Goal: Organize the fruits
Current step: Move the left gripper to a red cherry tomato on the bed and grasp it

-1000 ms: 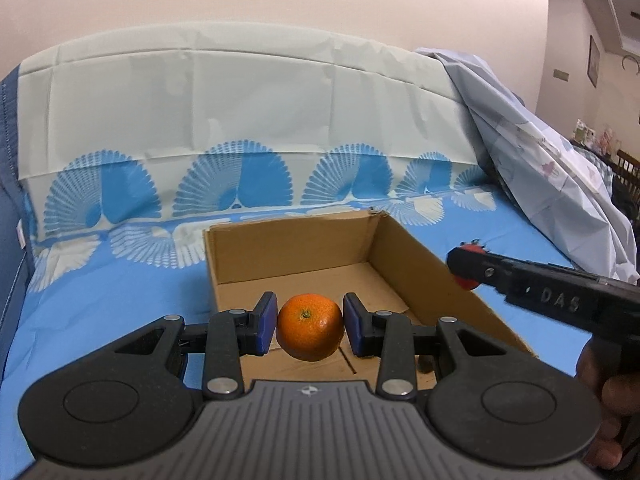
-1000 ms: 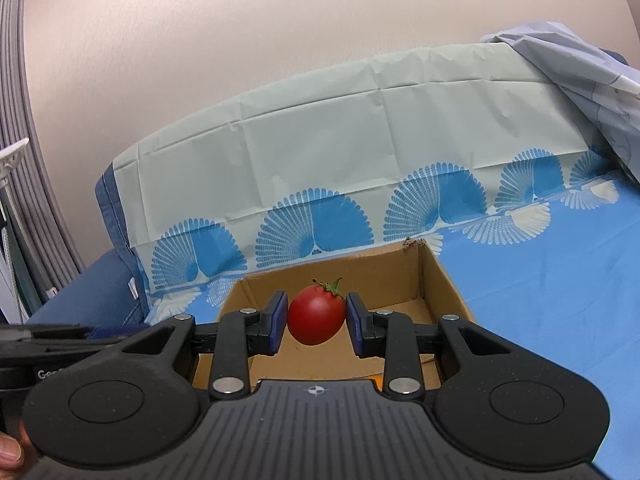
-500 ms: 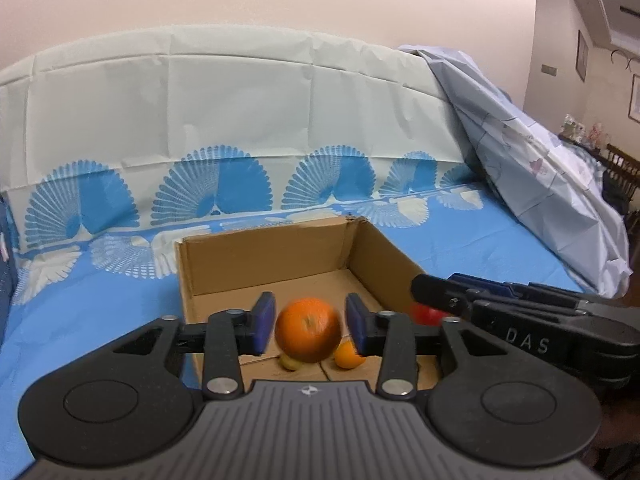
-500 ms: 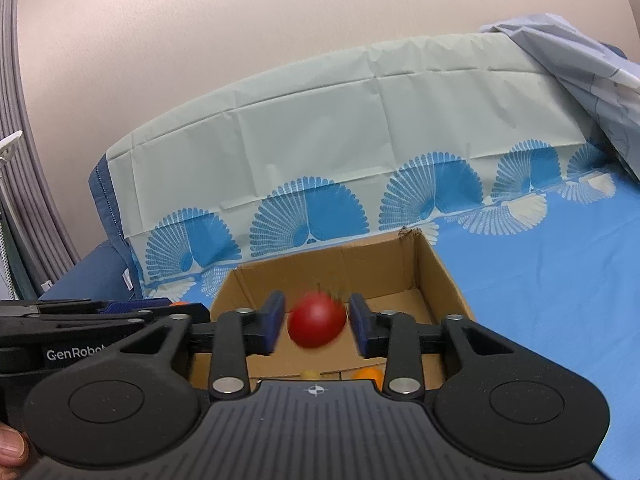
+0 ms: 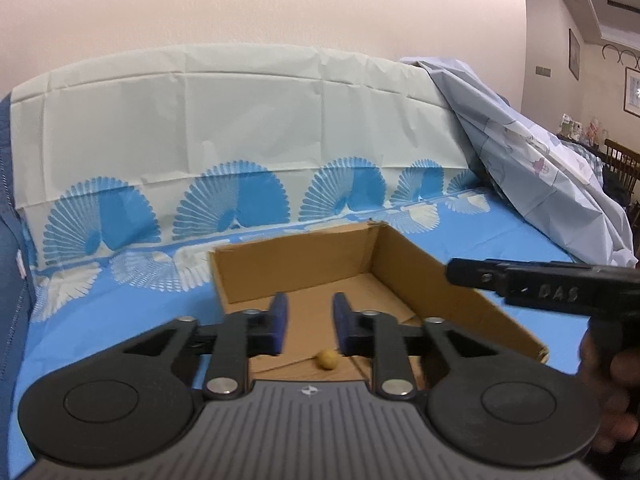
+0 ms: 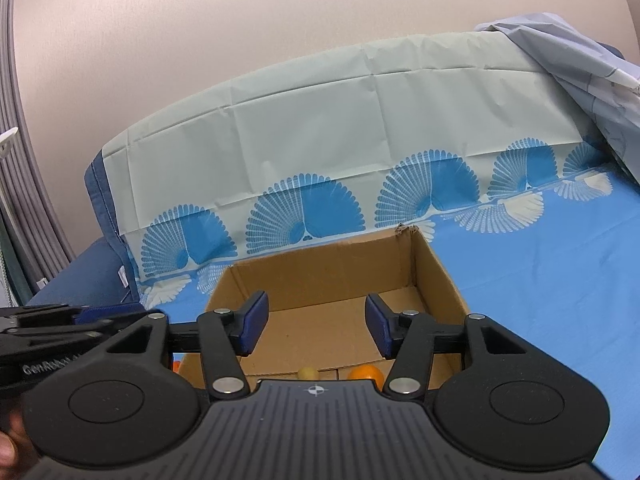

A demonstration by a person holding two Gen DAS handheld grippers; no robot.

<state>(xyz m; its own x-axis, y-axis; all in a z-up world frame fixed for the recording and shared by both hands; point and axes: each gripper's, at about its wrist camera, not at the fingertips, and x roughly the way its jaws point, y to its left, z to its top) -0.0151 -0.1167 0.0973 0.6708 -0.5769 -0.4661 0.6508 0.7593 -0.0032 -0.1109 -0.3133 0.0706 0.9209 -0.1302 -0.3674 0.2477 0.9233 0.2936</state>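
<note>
An open cardboard box [image 5: 392, 264] lies on the blue bedsheet, and both grippers hover over its near end. My left gripper [image 5: 310, 320] is shut, its blue pads drawn close with nothing between them. The jaws of my right gripper [image 6: 316, 328] are opening, and nothing is between them either. On the box [image 6: 320, 276] floor a small yellowish fruit [image 6: 307, 373] sits beside an orange [image 6: 366, 372]. The yellowish fruit [image 5: 327, 359] also shows below the left pads. The tomato is hidden. The right gripper [image 5: 452, 272] reaches in over the box's right wall.
A pale cover with blue fan prints [image 5: 240, 128] stands upright behind the box. A crumpled light sheet [image 5: 540, 168] is heaped at the right. A dark blue cushion [image 6: 96, 264] lies to the left. Flat blue sheet [image 6: 540, 280] spreads right of the box.
The orange has left my left gripper and the tomato my right one; both dropped toward the box. The left jaws then closed up, and the right jaws spread wider.
</note>
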